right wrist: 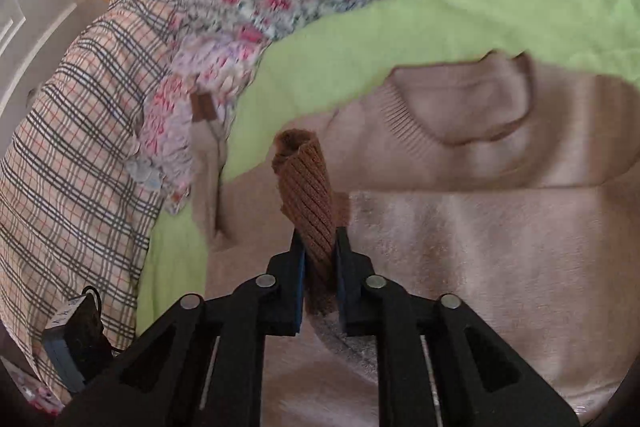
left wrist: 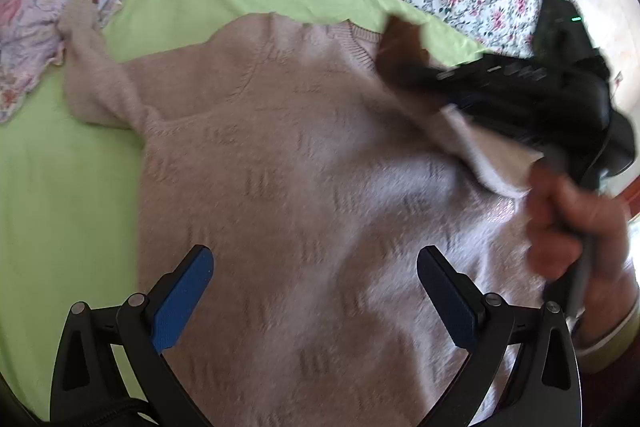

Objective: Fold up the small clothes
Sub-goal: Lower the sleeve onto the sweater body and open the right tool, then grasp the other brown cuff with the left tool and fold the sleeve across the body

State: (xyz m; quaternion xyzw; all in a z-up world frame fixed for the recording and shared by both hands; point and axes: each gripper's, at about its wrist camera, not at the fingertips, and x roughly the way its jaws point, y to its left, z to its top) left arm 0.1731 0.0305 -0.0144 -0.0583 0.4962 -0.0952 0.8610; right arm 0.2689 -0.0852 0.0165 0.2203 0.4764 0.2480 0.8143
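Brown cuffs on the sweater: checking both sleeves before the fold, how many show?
2. One brown cuff is pinched in the right gripper over the sweater; the other lies at the far sleeve's end beside the flowered cloth.

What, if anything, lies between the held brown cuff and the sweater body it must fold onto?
Nothing visible. The right gripper pinches the brown cuff over the sweater, whose front is bare; the left gripper hovers open nearer the hem.

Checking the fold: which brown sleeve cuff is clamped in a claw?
The cuff between the right claw pads, over the sweater; the other cuff lies loose by the pillows.
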